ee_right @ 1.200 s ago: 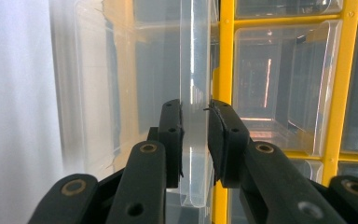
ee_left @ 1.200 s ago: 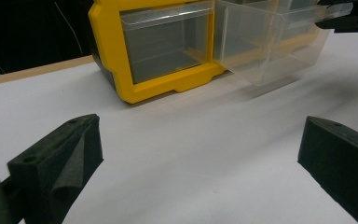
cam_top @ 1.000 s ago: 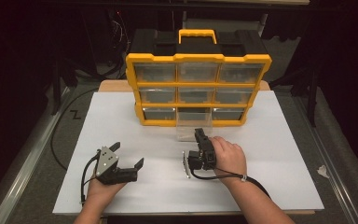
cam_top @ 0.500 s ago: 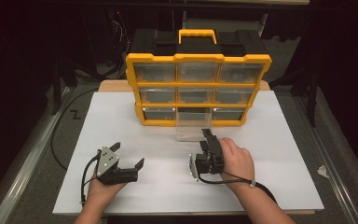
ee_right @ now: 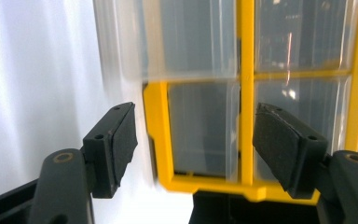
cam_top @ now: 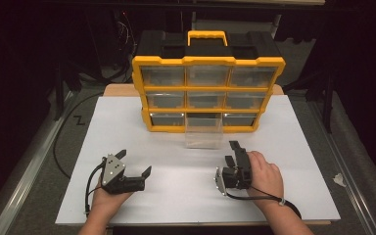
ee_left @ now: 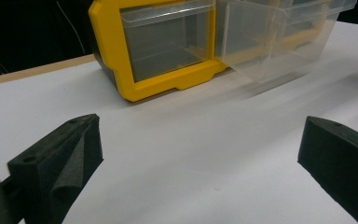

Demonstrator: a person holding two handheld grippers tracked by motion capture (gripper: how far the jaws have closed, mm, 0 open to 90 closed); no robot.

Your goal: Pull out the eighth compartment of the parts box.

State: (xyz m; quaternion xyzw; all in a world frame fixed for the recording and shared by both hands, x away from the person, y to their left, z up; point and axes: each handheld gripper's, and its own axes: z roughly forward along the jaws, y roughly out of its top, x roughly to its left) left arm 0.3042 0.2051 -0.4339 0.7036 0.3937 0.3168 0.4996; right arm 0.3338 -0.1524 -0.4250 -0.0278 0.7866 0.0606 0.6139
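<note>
the left tongs (cam_top: 132, 172) rest on the white bench (cam_top: 176, 196) at about 7 o'clock, jaws spread wide and holding nothing, probably parked while the other hand works. the right tongs (cam_top: 233, 161) sit at 5 o'clock, jaws also spread and empty, aimed toward 12 at the yellow organizer (cam_top: 208, 93). its clear drawer (cam_top: 204, 131), bottom middle, sticks out toward 6 o'clock, long axis running 12 to 6, likely left open for access.

No readable text, label, brand, number or sign appears on anything here.
</note>
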